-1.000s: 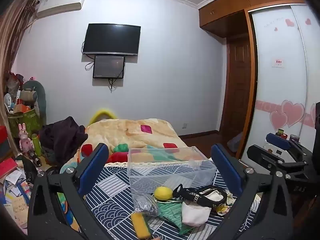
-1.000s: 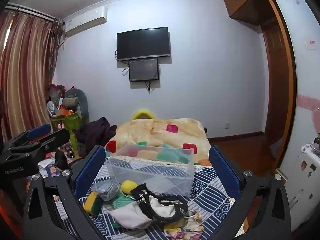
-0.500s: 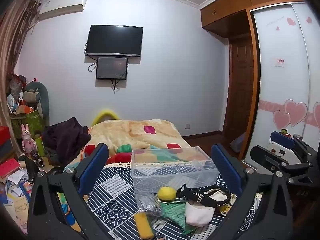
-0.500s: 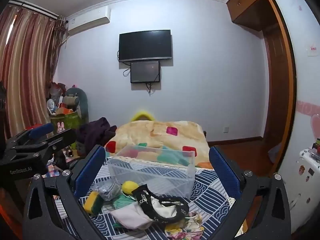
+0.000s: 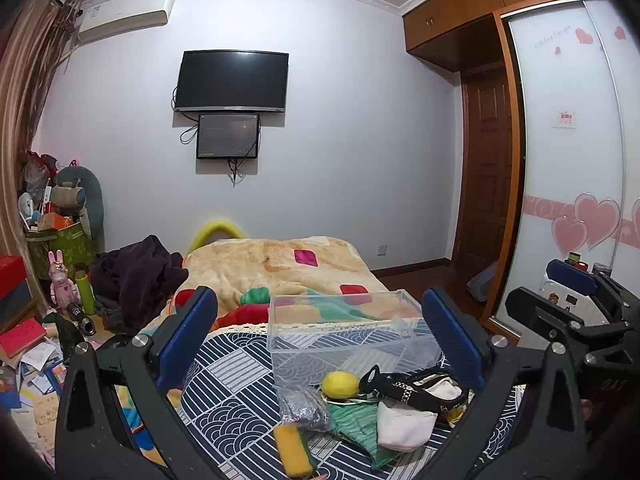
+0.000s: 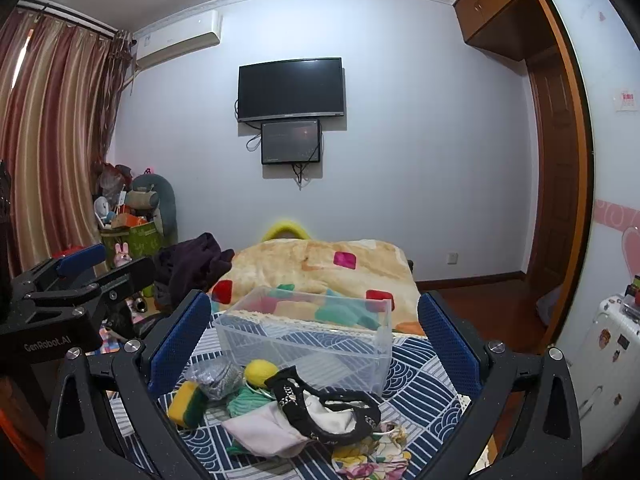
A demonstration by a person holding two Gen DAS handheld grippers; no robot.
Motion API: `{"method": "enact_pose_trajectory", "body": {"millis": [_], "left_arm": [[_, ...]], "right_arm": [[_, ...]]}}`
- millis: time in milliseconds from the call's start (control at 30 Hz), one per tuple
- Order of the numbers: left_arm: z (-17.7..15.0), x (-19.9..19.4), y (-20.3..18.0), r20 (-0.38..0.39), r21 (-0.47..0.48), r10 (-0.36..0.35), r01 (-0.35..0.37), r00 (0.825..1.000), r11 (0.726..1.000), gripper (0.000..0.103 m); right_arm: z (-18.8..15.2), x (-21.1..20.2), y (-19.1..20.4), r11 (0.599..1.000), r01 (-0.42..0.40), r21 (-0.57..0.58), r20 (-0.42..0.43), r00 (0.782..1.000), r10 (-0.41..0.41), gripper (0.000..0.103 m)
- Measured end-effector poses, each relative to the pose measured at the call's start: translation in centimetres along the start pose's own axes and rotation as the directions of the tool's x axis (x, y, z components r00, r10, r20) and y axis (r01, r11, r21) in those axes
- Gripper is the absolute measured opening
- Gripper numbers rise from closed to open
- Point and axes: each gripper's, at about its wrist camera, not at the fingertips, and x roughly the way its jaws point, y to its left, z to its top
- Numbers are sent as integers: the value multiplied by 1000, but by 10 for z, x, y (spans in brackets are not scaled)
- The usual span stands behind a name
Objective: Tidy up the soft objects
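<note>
A clear plastic bin (image 5: 348, 336) (image 6: 308, 336) stands empty on a blue patterned cloth (image 5: 236, 380). In front of it lies a pile of soft things: a yellow ball (image 5: 340, 385) (image 6: 261, 373), a grey mesh bag (image 5: 302, 406) (image 6: 214, 378), a yellow-green sponge (image 5: 294, 450) (image 6: 187, 404), green cloth (image 5: 352, 424), a white cloth (image 5: 404, 426) (image 6: 264, 432), a black strap (image 5: 412, 390) (image 6: 320, 412) and a floral cloth (image 6: 372, 456). My left gripper (image 5: 320, 340) is open and empty, above the pile. My right gripper (image 6: 314, 340) is open and empty too.
A bed with a beige patchwork blanket (image 5: 276, 268) lies behind the bin. Dark clothes (image 5: 136, 276) and clutter (image 5: 36, 344) are at the left. A wardrobe with heart stickers (image 5: 580, 200) and a white case (image 6: 608, 356) stand at the right.
Both grippers have tilted up slightly; the bin and pile sit a little lower in view. Nothing was grasped or moved.
</note>
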Motion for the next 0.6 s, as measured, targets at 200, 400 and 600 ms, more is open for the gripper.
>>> {"method": "enact_pose_trajectory", "body": {"millis": [200,400,600], "left_arm": [[2,0,1,-2,-8,-6,6,1000,1000,103],[1,2,4,-8,-20,-11,11,1000,1000,103],[0,3,2,-6,-12,-4,4,1000,1000,103]], "right_arm": [[0,-1,-1,1000,-2,4,2,1000,2,103],[1,-2,-4,1000,-9,12,0,1000,9,103],[1,-2,-6,1000,-8,20,3,1000,8,103]]}}
